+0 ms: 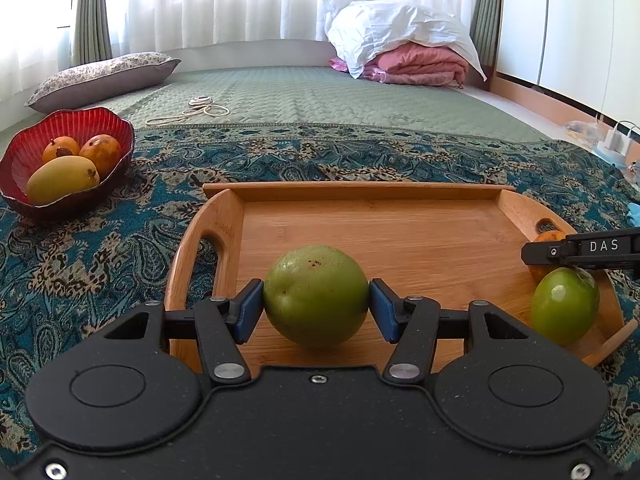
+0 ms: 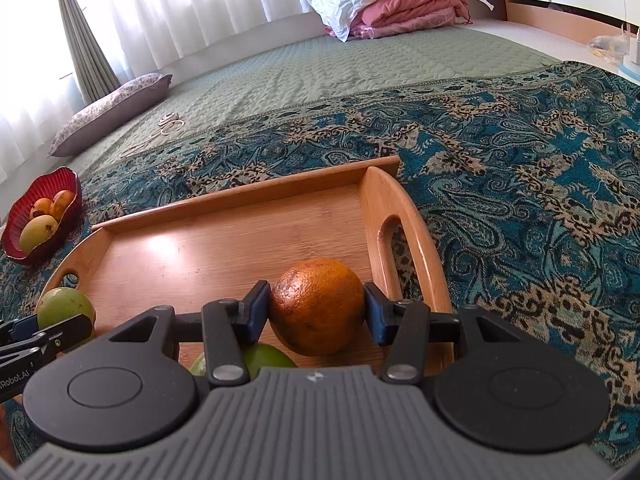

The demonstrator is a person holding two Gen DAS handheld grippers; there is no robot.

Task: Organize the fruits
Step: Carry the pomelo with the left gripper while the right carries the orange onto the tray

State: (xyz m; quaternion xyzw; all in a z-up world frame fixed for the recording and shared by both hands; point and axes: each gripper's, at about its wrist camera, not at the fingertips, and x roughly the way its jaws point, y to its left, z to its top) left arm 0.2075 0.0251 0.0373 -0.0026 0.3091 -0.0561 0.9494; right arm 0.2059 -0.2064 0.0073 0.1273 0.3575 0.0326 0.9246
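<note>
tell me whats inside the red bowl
The red bowl holds three fruits: a yellow-green mango in front, two orange-red ones behind. The bowl's bottom beneath them is hidden.

Each fisheye camera sits just behind its own claw, looking forward and downward, very near the rectangular wooden handled tray on the bed. The left view faces the tray squarely; the right view looks across its right end. Both share the tray, the ribbed red glass bowl and the curtained window.
</note>
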